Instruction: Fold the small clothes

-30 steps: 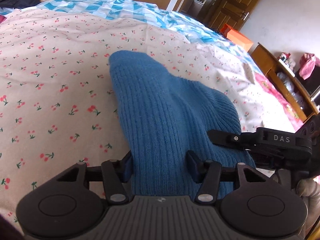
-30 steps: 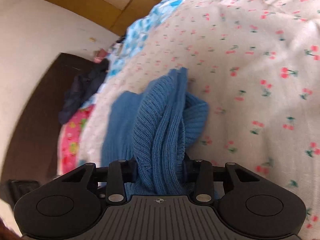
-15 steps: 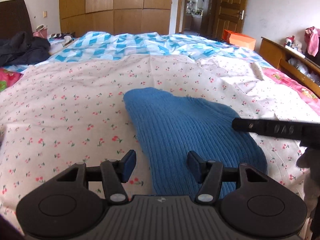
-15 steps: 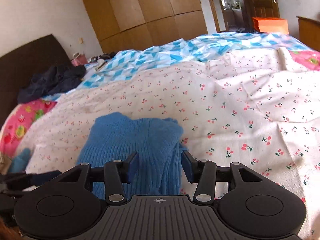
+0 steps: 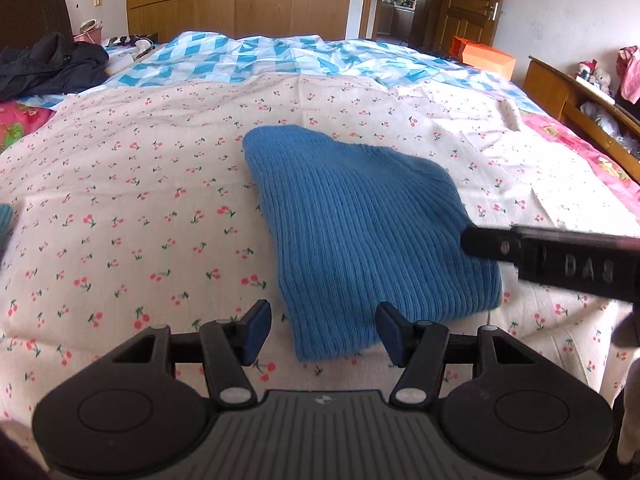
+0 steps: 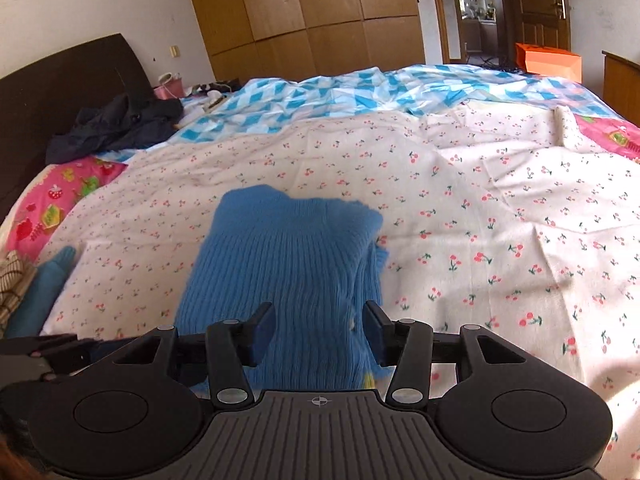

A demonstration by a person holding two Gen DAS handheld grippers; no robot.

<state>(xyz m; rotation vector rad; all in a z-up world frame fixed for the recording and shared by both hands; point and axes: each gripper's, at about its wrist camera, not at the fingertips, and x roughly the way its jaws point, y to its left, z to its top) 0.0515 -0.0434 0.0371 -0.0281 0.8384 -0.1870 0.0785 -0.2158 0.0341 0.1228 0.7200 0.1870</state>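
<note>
A folded blue ribbed knit garment [image 5: 360, 224] lies on the cherry-print bedsheet [image 5: 120, 200]. My left gripper [image 5: 322, 330] is open and empty, its jaws on either side of the garment's near corner and above it. My right gripper [image 6: 320, 328] is open and empty over the near end of the same garment [image 6: 288, 264]. The right gripper's black side also shows at the right edge of the left wrist view [image 5: 560, 264].
A blue-and-white diamond quilt [image 5: 280, 56] covers the far half of the bed. Dark clothes [image 5: 44, 64] lie by the headboard. A teal item [image 6: 40, 288] and a striped cloth [image 6: 10, 284] lie at the left. A wooden shelf [image 5: 576, 92] stands on the right.
Both grippers opened and let go of the blue garment, then pulled back and rose. The garment now lies folded flat on the sheet.
</note>
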